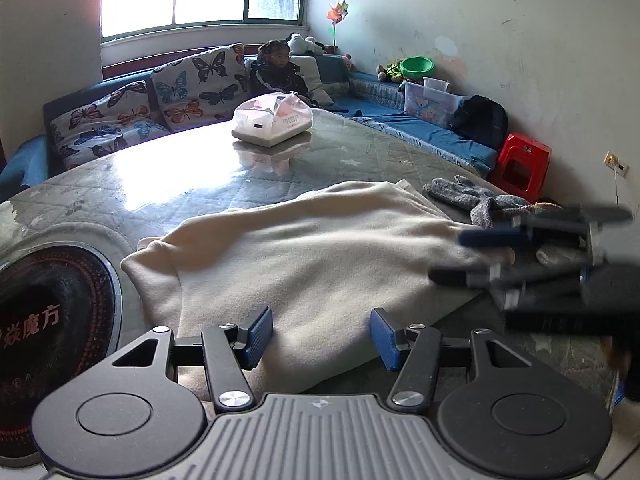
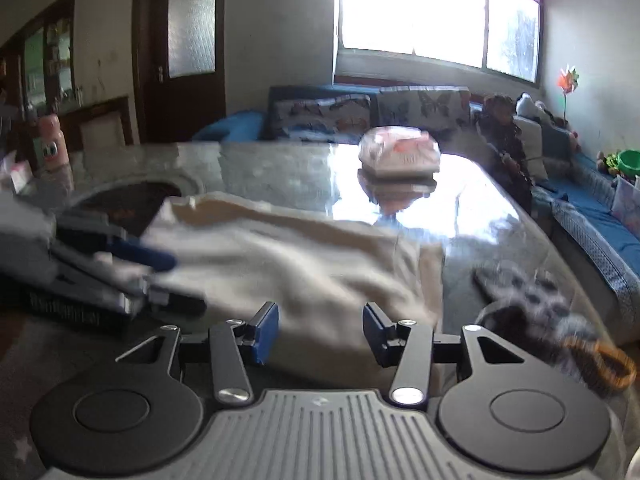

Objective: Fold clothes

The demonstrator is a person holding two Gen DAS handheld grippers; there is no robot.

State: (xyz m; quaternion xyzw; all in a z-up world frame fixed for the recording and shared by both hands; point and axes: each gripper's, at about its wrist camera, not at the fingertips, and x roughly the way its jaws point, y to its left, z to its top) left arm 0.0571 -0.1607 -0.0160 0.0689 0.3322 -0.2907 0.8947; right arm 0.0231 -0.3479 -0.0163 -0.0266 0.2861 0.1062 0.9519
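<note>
Cream garment [image 1: 312, 248] lies spread across the near part of the bench [image 1: 160, 184], partly folded, with rumpled edges; its near edge sits just in front of both tools. In the right wrist view the same garment [image 2: 296, 256] is blurred.

Left tool [image 1: 322, 334]: jaws wide apart, blue pads [image 1: 256, 336] on either side of the garment's near edge, nothing held. Cannot tell whether the pads touch the cloth.

Right tool [image 2: 320, 334]: jaws wide apart, nothing between them, poised over the garment's near right portion. Seen from the left wrist view, the right tool [image 1: 472, 256] is blurred at the garment's right edge, fingers parted.

Grey knit gloves [image 1: 472, 198] lie on the bench just beside the garment's far right corner. A bagged box [image 1: 274, 120] stands well apart, near the far end of the bench. A round black cooktop [image 1: 48, 316] is set into the bench to the left of the garment. A child [image 1: 276, 72] sits on the sofa [image 1: 180, 84] beyond the bench. A red stool [image 1: 524, 160] stands by the wall.
</note>
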